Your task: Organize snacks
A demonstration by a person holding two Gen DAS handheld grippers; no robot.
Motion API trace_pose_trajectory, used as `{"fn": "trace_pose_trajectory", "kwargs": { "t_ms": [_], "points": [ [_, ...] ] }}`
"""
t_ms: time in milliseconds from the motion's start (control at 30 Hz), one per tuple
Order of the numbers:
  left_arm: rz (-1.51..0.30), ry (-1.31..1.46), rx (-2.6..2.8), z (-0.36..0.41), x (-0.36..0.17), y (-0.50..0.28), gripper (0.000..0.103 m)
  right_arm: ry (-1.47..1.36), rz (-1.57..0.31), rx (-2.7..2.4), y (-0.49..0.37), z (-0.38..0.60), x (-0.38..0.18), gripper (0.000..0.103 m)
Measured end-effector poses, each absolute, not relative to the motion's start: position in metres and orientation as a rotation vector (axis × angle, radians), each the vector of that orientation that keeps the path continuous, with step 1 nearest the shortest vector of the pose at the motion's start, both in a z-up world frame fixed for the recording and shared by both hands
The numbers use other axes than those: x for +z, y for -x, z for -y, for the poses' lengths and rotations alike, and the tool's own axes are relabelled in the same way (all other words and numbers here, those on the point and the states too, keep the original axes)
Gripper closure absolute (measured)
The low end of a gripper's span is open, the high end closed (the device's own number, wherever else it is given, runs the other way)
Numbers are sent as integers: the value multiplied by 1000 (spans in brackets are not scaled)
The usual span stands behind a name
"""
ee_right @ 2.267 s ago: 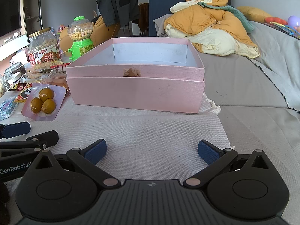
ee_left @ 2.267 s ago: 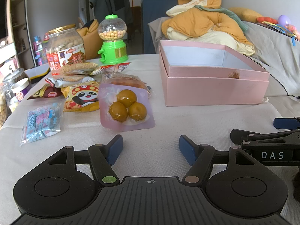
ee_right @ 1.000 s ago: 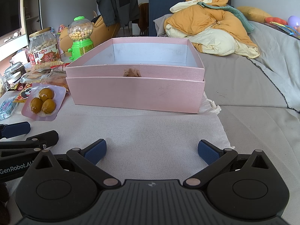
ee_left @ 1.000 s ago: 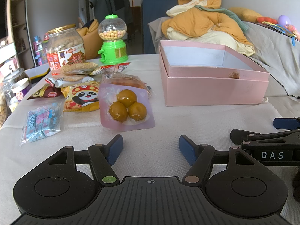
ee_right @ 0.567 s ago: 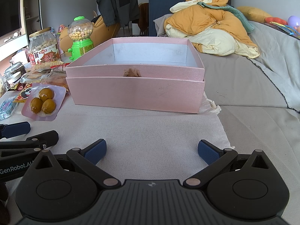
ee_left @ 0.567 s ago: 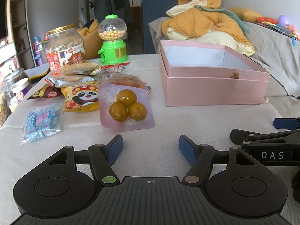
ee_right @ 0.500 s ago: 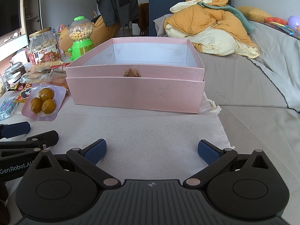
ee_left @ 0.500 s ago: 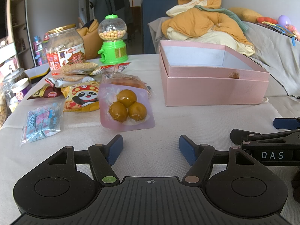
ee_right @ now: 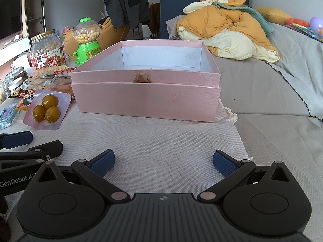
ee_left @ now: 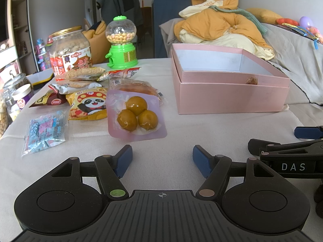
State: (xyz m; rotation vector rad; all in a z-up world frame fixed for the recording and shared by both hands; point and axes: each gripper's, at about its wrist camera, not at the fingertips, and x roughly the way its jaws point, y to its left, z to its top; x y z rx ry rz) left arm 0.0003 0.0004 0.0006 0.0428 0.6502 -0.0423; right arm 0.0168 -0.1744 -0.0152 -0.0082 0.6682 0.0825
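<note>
Left gripper (ee_left: pixel 162 158) rests low over the white cloth (ee_left: pixel 181 133), its blue-padded fingers (ee_left: pixel 123 160) spread apart and holding nothing. Right gripper (ee_right: pixel 163 164) sits beside it to the right, likewise spread wide and empty; each appears at the edge of the other's view. Directly ahead of the left gripper lies a pink pouch (ee_left: pixel 135 115) with three round yellow-brown pieces, flat on the cloth and just beyond the fingertips. Behind and left of it the other snacks cluster: a panda packet (ee_left: pixel 88 105) touching the pouch's left edge, a blue-and-pink packet (ee_left: pixel 45 130) nearer the cloth's left edge, a brown packet (ee_left: pixel 49 100), a clear-wrapped cake (ee_left: pixel 137 88) partly under the pouch's far end, and several flat wrappers (ee_left: pixel 80 76) farther back. A large jar (ee_left: pixel 69 51) with a gold lid and a green candy dispenser (ee_left: pixel 121 44) stand upright at the back. The pink box (ee_right: pixel 145 88), open-topped and seated in its lid, stands straight ahead of the right gripper, to the right of the snacks and apart from them; its white interior shows nothing, though its floor is largely hidden by the near wall. A small brown tab (ee_right: pixel 141 78) marks the near wall's middle. Bedding (ee_right: pixel 226 26) is heaped on the grey sofa behind.
</note>
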Motion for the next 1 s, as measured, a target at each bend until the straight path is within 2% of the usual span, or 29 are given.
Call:
{"fn": "trace_pose_trajectory", "kwargs": {
  "t_ms": [233, 567, 800, 1000],
  "points": [
    [-659, 17, -123, -15, 9, 4, 34, 14, -697, 93, -19, 176, -16, 0],
    [-586, 63, -31, -134, 53, -7, 34, 35, -879, 115, -42, 168, -6, 0],
    [-642, 200, 3, -222, 45, -40, 35, -52, -815, 372, -50, 106, 15, 4],
    [-694, 142, -92, -222, 28, -44, 35, -63, -860, 388, -87, 36, 13, 6]
  ]
}}
